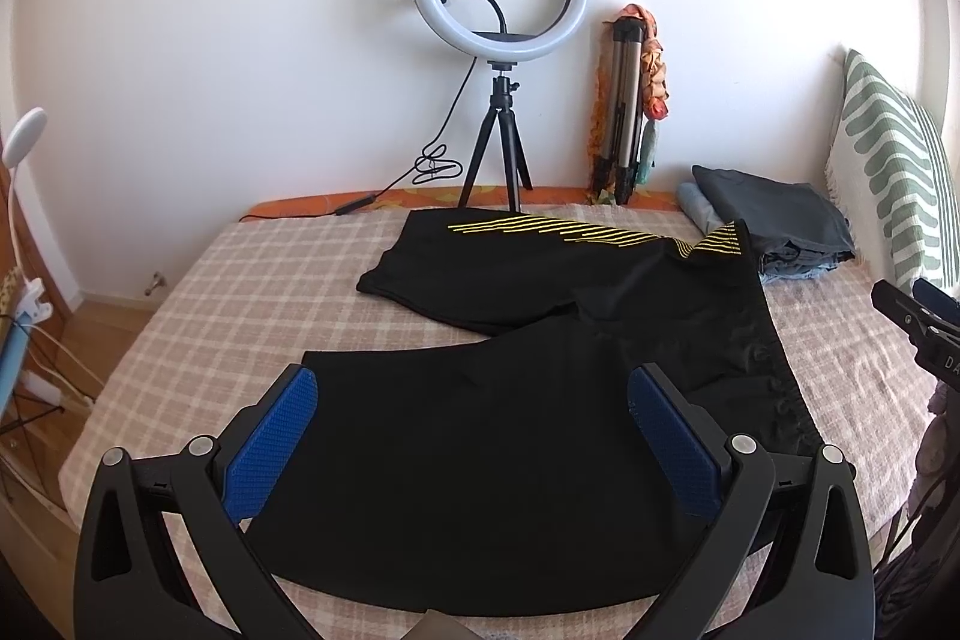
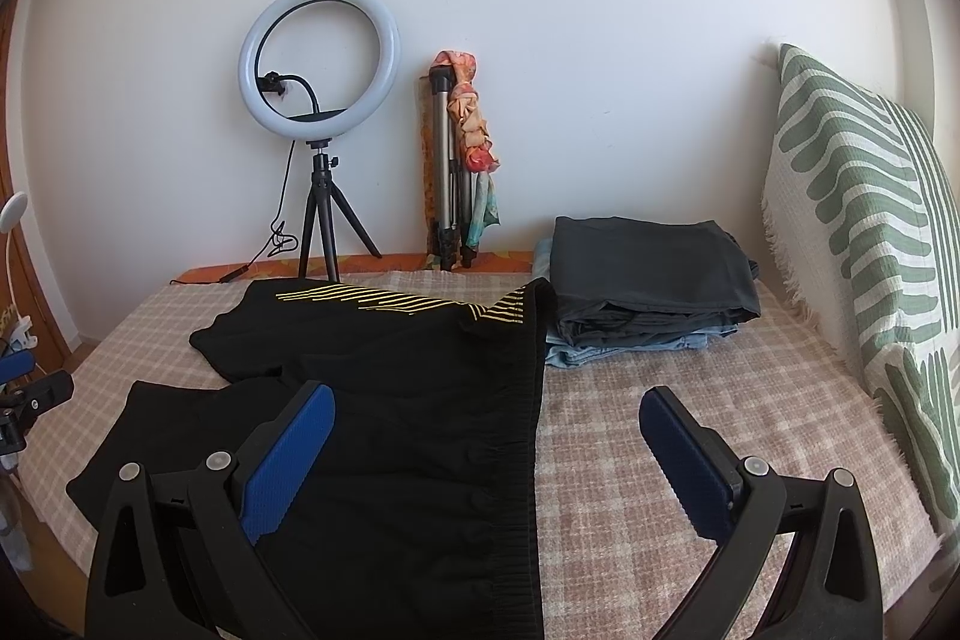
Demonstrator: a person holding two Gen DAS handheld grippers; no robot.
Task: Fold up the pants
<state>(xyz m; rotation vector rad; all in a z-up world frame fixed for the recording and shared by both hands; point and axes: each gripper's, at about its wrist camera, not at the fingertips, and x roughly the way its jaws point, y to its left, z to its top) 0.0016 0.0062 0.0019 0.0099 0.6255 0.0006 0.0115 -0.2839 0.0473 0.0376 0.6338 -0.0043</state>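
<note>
Lying flat — black pants (image 1: 480, 460) on checked bedspread (image 2: 690, 430) | both grippers' ribbed blue jaws wide, empty

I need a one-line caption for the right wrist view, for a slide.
Open right gripper above the elastic waistband of black shorts spread on a checked bedspread, folded clothes behind.

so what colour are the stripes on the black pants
Yellow, thin diagonal stripes along the far edge of the pants; clearest in the left wrist view.

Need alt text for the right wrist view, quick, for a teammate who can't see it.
Black shorts with yellow stripes lie spread flat on a checked bedspread, the open right tool hovering over their elastic waistband. Behind: folded clothes, a ring light and a green-patterned pillow.
</note>
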